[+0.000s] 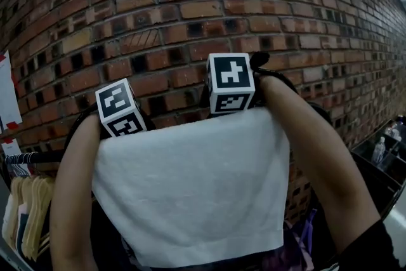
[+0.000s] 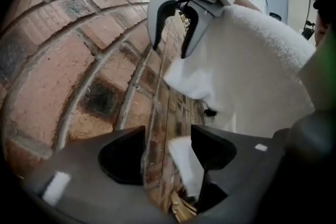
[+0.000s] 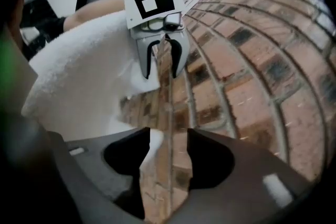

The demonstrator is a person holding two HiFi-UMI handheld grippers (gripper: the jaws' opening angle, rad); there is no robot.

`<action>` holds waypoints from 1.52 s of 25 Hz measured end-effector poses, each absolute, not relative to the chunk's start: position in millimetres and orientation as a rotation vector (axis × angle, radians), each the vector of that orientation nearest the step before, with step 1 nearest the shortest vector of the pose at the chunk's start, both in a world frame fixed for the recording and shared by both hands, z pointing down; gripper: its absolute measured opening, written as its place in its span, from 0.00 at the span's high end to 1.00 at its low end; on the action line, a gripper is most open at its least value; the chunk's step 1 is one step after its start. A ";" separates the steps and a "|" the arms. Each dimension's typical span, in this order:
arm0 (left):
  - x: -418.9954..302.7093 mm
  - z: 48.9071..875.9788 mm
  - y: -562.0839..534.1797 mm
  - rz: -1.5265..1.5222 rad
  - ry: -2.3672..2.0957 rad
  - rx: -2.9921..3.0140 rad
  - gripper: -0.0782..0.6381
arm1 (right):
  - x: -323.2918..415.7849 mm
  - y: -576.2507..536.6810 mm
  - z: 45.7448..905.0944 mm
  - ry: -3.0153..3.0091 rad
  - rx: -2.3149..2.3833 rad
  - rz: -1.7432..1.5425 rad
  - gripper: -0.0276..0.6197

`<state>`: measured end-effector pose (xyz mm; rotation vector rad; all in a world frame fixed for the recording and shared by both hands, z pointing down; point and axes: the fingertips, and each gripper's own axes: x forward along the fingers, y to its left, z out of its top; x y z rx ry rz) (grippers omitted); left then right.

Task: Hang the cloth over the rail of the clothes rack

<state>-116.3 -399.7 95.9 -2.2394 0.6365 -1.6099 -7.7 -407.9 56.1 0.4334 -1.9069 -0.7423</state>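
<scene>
Count: 1 white terry cloth (image 1: 190, 187), 2 grippers | left gripper (image 2: 168, 134): jaws spread wide, cloth edge loose between them beside one jaw, unpinched | right gripper (image 3: 169, 136): jaws spread wide, cloth edge loose between, unpinched | cloth: hangs flat just below both grippers, before red brick wall (image 1: 190, 9)

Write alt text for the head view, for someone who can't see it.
A white cloth hangs spread out in the centre, with the left gripper and right gripper at its top edge, each showing a black-and-white marker cube. The person's arms frame the cloth, a brick wall fills the background, and clothes hangers show at lower left.
</scene>
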 end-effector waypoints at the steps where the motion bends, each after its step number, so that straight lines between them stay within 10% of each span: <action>1: -112.9 89.7 -400.9 -1.564 0.632 -2.241 0.49 | -8.0 -407.4 54.2 -1.921 0.437 -0.743 0.61; 25: -91.6 -143.5 -280.8 -0.224 0.871 -1.702 0.50 | -17.7 -305.0 -134.7 -2.473 0.987 -1.449 0.62; 27: -86.3 -159.9 -202.5 0.060 0.844 -1.677 0.71 | -8.0 -247.3 -156.7 -2.669 1.044 -1.508 0.73; 30: -79.3 -136.8 -128.1 0.290 0.796 -1.732 0.88 | -0.6 -182.1 -144.6 -2.866 1.100 -1.521 0.95; 38: -91.0 88.9 -168.9 0.381 1.084 -2.185 0.88 | -32.5 -175.1 74.5 -2.993 1.312 -1.054 0.95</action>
